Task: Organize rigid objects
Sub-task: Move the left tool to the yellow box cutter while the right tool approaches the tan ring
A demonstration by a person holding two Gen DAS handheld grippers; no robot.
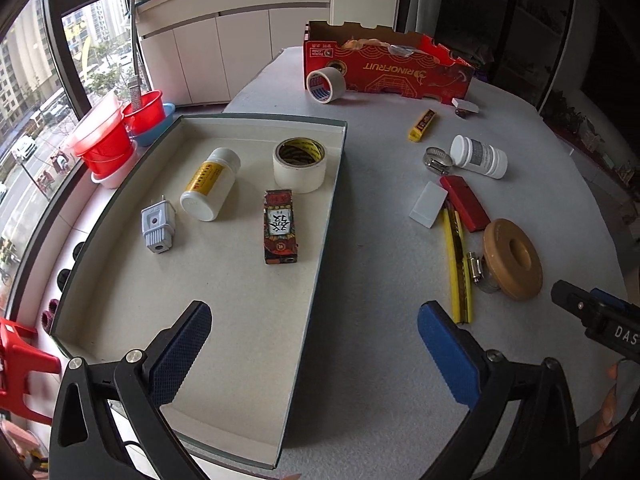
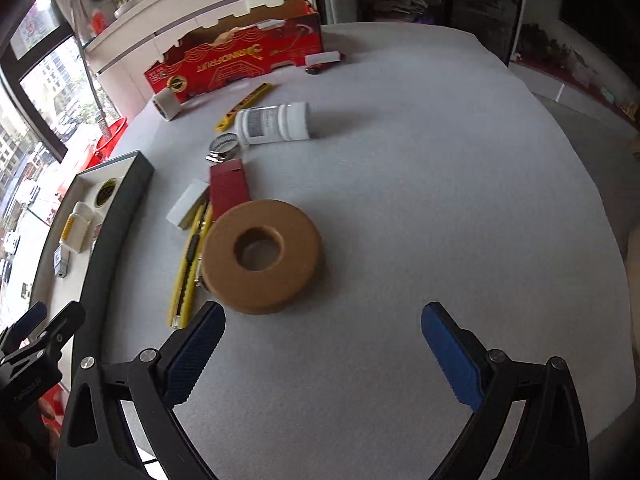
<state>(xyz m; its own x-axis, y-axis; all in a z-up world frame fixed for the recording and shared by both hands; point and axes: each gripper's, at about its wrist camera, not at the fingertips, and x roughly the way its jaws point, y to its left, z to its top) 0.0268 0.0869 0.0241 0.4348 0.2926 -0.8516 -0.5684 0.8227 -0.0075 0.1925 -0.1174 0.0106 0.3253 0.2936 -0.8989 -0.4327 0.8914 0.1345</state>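
Note:
A shallow cream tray (image 1: 224, 280) with dark walls holds a grey plug (image 1: 158, 224), a white bottle with a yellow label (image 1: 210, 184), a white tape roll (image 1: 299, 165) and a patterned box (image 1: 280, 227). My left gripper (image 1: 314, 340) is open and empty over the tray's right wall. On the grey table lie a brown tape roll (image 2: 262, 256), a yellow utility knife (image 2: 188, 272), a red box (image 2: 229, 190), a white block (image 2: 187, 204), a hose clamp (image 2: 224, 146) and a white bottle (image 2: 274, 123). My right gripper (image 2: 322, 340) is open and empty, just short of the brown roll.
A red cardboard box (image 1: 384, 66) stands at the table's far side with a white tape roll (image 1: 326, 84) leaning on it. A small yellow box (image 1: 422, 125) and a white eraser-like piece (image 1: 466, 106) lie nearby. Red buckets (image 1: 108, 140) sit by the window.

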